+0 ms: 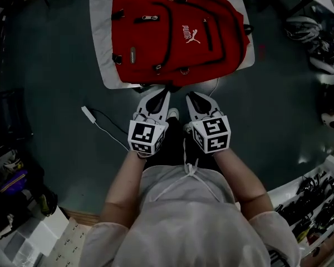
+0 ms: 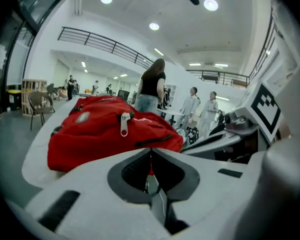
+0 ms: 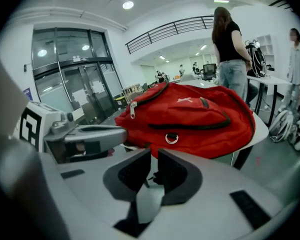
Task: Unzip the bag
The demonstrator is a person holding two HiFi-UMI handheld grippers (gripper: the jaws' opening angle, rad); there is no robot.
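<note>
Red backpack lies flat on white table, just ahead. My left gripper and right gripper: jaws together, empty. Best: open right, meet zipper pull squarely; left pins fabric.

White short-sleeved top, white drawstring, white left tongs and right tongs, dark grey pads, black-and-white marker cubes

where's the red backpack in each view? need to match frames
Head view: red backpack top centre.
Left gripper view: backpack left of centre, mid-height.
Right gripper view: backpack centre to right, mid-height.
Shared landmark: the white table under it.
</note>
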